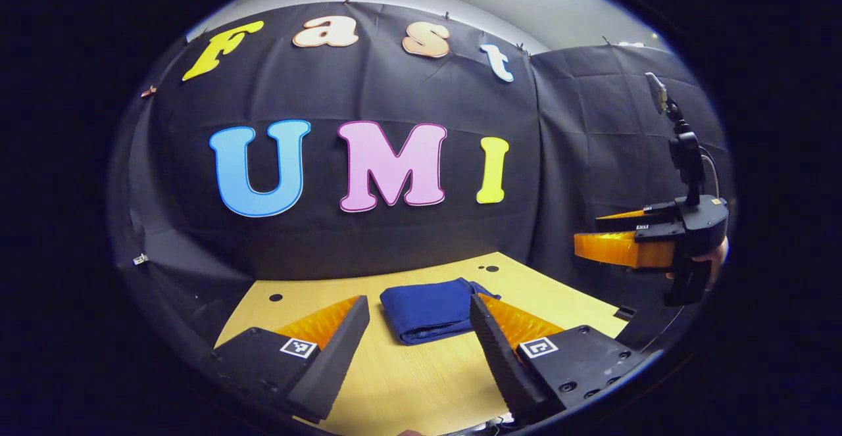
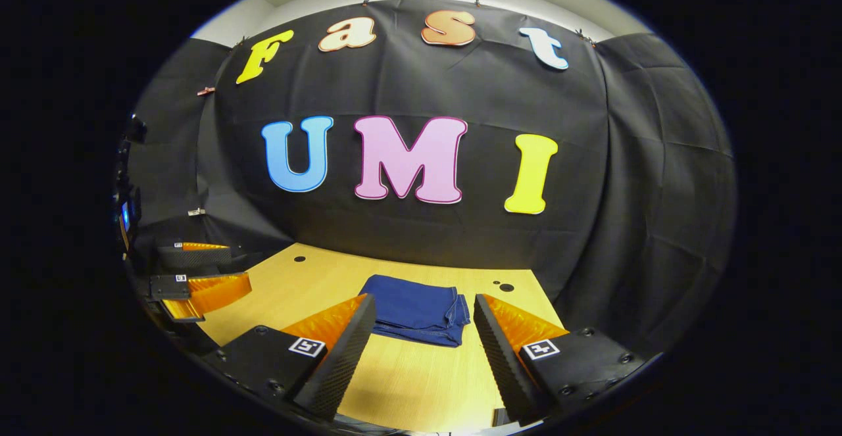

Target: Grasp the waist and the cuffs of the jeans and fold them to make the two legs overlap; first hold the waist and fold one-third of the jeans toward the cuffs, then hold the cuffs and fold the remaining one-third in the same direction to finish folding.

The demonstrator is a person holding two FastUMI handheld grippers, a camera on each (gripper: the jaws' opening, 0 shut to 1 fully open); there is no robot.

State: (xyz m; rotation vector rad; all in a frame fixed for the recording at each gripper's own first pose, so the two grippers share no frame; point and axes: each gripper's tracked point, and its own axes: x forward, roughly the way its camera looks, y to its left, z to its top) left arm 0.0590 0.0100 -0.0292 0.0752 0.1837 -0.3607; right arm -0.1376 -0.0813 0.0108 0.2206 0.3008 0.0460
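Observation:
The dark blue jeans (image 1: 427,309) lie folded into a compact stack on the wooden table (image 1: 408,383); in the right gripper view the jeans (image 2: 416,309) show layered edges along their near and right sides. My left gripper (image 1: 419,317) hangs open above the table, short of the jeans, with nothing between its fingers. My right gripper (image 2: 424,317) is open too, raised and apart from the jeans. In the left gripper view the right gripper (image 1: 595,235) shows at the far right, held by a hand. In the right gripper view the left gripper (image 2: 197,268) shows at the far left.
The black cloth wall closes the booth behind and on both sides of the table. Small dark holes (image 2: 504,286) mark the tabletop (image 2: 316,278) near its back edge. Bare wood surrounds the jeans.

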